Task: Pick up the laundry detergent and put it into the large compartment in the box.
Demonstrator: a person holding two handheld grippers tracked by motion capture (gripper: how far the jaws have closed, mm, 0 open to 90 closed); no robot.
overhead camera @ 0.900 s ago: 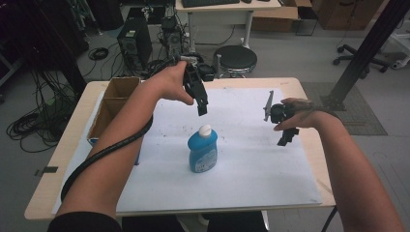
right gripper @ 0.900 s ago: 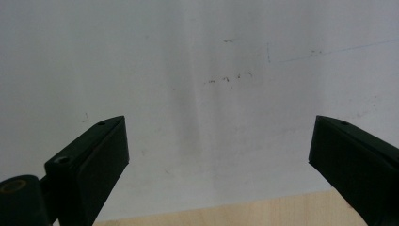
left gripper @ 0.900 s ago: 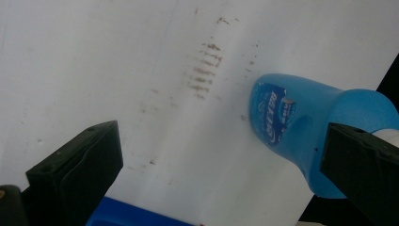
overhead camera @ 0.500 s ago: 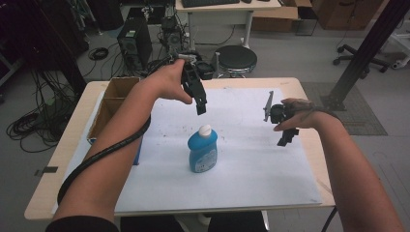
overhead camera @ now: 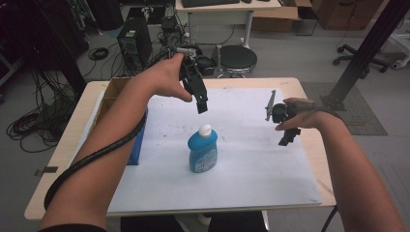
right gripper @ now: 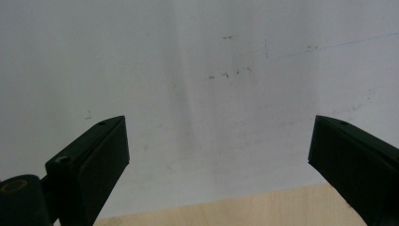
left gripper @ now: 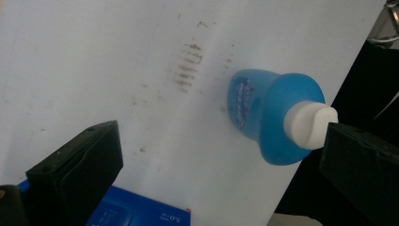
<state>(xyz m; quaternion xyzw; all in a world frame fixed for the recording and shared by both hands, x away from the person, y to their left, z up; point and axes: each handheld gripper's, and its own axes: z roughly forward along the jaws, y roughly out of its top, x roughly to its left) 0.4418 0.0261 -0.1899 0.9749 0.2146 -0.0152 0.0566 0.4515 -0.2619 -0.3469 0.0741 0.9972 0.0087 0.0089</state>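
Note:
A blue bottle (overhead camera: 202, 151) with a white cap stands upright in the middle of the white sheet (overhead camera: 241, 164) on the table. In the left gripper view the blue bottle (left gripper: 263, 110) lies below and ahead, its white cap (left gripper: 309, 124) close to one jaw. My left gripper (overhead camera: 202, 105) hangs above and just behind the bottle, pointing down, open and empty; its jaws stand wide apart in the left gripper view (left gripper: 221, 165). My right gripper (overhead camera: 286, 137) hovers low over the sheet's right side, open with nothing between its jaws (right gripper: 219, 155).
A cardboard box (overhead camera: 112, 94) sits at the table's left, with a blue carton (overhead camera: 138, 145) beside it, whose corner (left gripper: 141, 212) lies under my left gripper. The wooden table edge (right gripper: 263, 207) runs near the right gripper. Computers, cables and a stool (overhead camera: 238, 58) stand beyond the table.
My left gripper has edged slightly toward the bottle. The right hand and the bottle have stayed where they were.

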